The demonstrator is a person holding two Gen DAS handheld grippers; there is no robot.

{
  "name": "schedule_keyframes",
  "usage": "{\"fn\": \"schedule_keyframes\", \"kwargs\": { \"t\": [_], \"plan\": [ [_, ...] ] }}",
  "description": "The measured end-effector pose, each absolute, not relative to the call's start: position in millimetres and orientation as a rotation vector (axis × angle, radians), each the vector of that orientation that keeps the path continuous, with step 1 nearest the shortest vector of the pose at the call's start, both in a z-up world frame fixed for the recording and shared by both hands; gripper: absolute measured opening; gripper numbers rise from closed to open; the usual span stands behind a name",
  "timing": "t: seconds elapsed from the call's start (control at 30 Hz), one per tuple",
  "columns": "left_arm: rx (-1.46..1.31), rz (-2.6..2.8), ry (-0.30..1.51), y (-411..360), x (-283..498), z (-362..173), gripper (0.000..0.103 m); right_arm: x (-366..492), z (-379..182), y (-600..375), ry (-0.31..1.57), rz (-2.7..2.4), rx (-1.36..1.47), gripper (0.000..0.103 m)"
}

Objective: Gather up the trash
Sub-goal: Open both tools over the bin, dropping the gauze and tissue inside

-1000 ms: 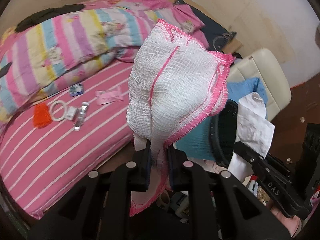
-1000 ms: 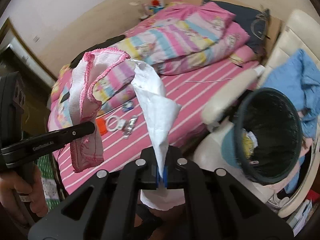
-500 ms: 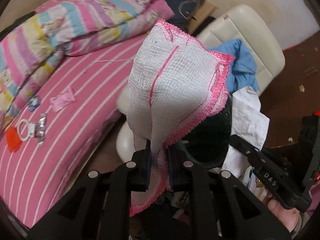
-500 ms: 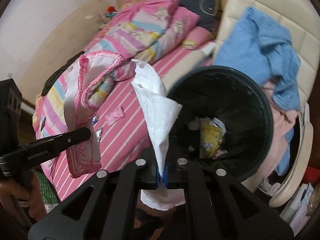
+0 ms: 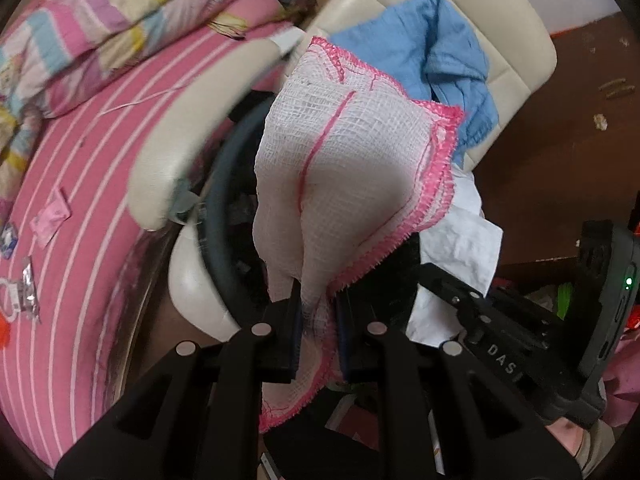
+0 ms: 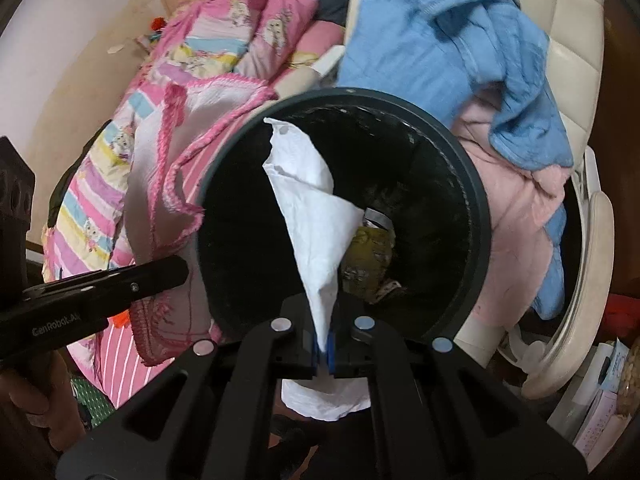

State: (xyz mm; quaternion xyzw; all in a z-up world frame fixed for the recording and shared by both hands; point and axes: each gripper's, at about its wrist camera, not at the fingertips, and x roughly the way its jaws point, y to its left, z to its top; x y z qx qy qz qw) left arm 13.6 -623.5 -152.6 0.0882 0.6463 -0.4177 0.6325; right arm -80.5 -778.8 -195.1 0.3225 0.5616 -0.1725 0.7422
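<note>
My left gripper (image 5: 317, 312) is shut on a white mesh cloth with pink trim (image 5: 352, 168), held up just left of a black round trash bin (image 5: 216, 216). The cloth (image 6: 160, 168) and left gripper (image 6: 176, 272) also show in the right wrist view. My right gripper (image 6: 323, 350) is shut on a white crumpled tissue (image 6: 316, 232), held right over the bin's open mouth (image 6: 476, 216). Yellow wrapper trash (image 6: 370, 264) lies inside the bin. The tissue (image 5: 460, 248) and right gripper (image 5: 440, 276) show in the left wrist view.
The bin stands on a cream chair (image 5: 512, 24) draped with a blue garment (image 6: 460, 40) and pink cloth (image 6: 516, 240). A pink striped bed (image 5: 80, 200) lies left, with small wrappers (image 5: 50, 220) and a folded quilt (image 5: 80, 24) on it.
Both grippers swung right from the bed toward the chair. The bin now fills the right wrist view, with the tissue over its mouth. Both holds are unchanged.
</note>
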Motion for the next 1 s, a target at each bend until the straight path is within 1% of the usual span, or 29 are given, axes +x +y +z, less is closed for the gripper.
{"fn": "schedule_keyframes", "kwargs": {
  "t": [0.33,0.5,0.63,0.67,0.7,0.73,0.77,0.8,0.83,0.87,0.9,1.0],
  "plan": [
    [0.248,-0.973,1.55,-667,18,-192,0.015,-81,-239,-804,1.301,-0.409,0.735,0.003],
    [0.258,-0.95,1.572,-676,22,-206,0.024,-77,-248,-808,1.317,-0.402,0.74,0.006],
    [0.279,-0.95,1.569,-677,24,-210,0.029,-76,-251,-811,1.319,-0.402,0.74,0.007],
    [0.28,-0.951,1.568,-677,24,-210,0.032,-76,-252,-811,1.32,-0.402,0.741,0.01],
    [0.281,-0.948,1.568,-676,24,-211,0.036,-77,-254,-812,1.32,-0.401,0.746,0.017],
    [0.283,-0.942,1.567,-676,24,-212,0.038,-77,-255,-813,1.319,-0.4,0.75,0.021],
    [0.284,-0.94,1.565,-676,25,-213,0.043,-78,-256,-813,1.319,-0.401,0.756,0.026],
    [0.284,-0.94,1.565,-676,23,-212,0.045,-78,-257,-814,1.32,-0.402,0.759,0.031],
    [0.286,-0.939,1.564,-677,23,-213,0.047,-78,-258,-814,1.32,-0.402,0.762,0.033],
    [0.291,-0.939,1.56,-677,23,-213,0.049,-78,-259,-815,1.318,-0.401,0.765,0.039],
    [0.296,-0.937,1.558,-677,24,-213,0.053,-77,-259,-815,1.318,-0.402,0.765,0.043],
    [0.296,-0.938,1.55,-678,25,-213,0.061,-76,-257,-815,1.313,-0.407,0.764,0.052]
  ]
}}
